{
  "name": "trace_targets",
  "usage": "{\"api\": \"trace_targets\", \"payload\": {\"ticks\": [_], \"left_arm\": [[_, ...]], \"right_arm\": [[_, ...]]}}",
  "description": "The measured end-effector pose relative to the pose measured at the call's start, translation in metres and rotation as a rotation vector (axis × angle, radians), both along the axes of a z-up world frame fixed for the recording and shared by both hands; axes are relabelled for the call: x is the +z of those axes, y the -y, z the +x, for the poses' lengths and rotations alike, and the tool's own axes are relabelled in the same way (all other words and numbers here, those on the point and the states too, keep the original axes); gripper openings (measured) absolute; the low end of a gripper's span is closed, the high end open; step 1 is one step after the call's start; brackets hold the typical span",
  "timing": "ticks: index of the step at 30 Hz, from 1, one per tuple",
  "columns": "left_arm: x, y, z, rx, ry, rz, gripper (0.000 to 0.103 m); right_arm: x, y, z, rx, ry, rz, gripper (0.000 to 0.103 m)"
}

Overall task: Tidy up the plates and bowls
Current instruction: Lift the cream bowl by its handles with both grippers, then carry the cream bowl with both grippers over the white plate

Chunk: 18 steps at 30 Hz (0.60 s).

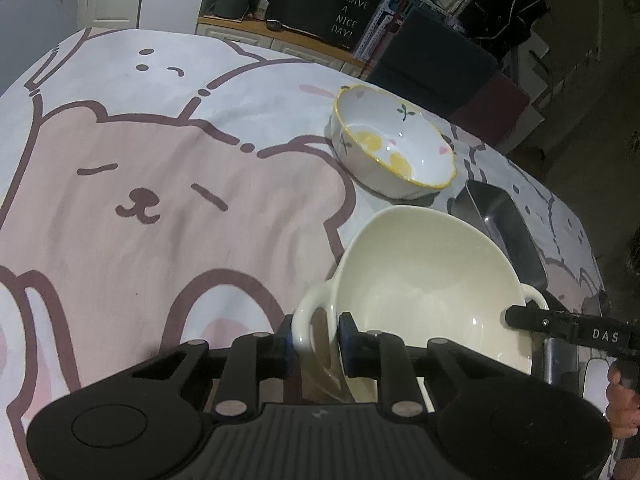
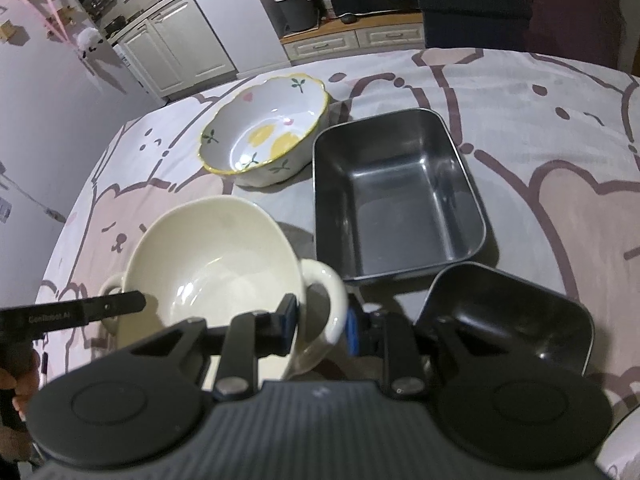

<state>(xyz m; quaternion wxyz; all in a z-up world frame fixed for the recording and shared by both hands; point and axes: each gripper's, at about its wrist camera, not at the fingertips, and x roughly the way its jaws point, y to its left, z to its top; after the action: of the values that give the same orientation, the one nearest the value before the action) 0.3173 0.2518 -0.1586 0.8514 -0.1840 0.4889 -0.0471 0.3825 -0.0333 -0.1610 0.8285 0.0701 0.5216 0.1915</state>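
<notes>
A cream bowl [image 1: 420,280] with two loop handles is held between both grippers, tilted, over the bear-print cloth [image 1: 160,200]. My left gripper [image 1: 316,336] is shut on its left handle. In the right wrist view my right gripper [image 2: 321,322] is shut on the other handle of the cream bowl [image 2: 216,264]. Each view shows a finger of the opposite gripper at the far handle. A white floral bowl [image 1: 394,144] with a yellow rim stands beyond, also seen as the floral bowl [image 2: 264,136] in the right wrist view.
A large rectangular metal tray [image 2: 396,196] lies right of the floral bowl. A smaller dark metal tray [image 2: 508,316] sits close to my right gripper. A chair [image 1: 440,68] and a cluttered sideboard [image 1: 280,36] stand behind the table. A hand [image 1: 620,400] shows at the right edge.
</notes>
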Motion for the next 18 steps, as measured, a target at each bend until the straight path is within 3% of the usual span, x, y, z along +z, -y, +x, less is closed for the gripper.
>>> {"api": "trace_targets", "payload": {"ticks": [10, 18], "left_arm": [[0.008, 0.002, -0.011, 0.017, 0.006, -0.004, 0.023], [0.038, 0.01, -0.026, 0.019, 0.039, 0.005, 0.023]], "right_arm": [[0.007, 0.0, -0.006, 0.035, 0.018, -0.006, 0.029], [0.028, 0.01, -0.019, 0.05, 0.049, 0.019, 0.029]]}}
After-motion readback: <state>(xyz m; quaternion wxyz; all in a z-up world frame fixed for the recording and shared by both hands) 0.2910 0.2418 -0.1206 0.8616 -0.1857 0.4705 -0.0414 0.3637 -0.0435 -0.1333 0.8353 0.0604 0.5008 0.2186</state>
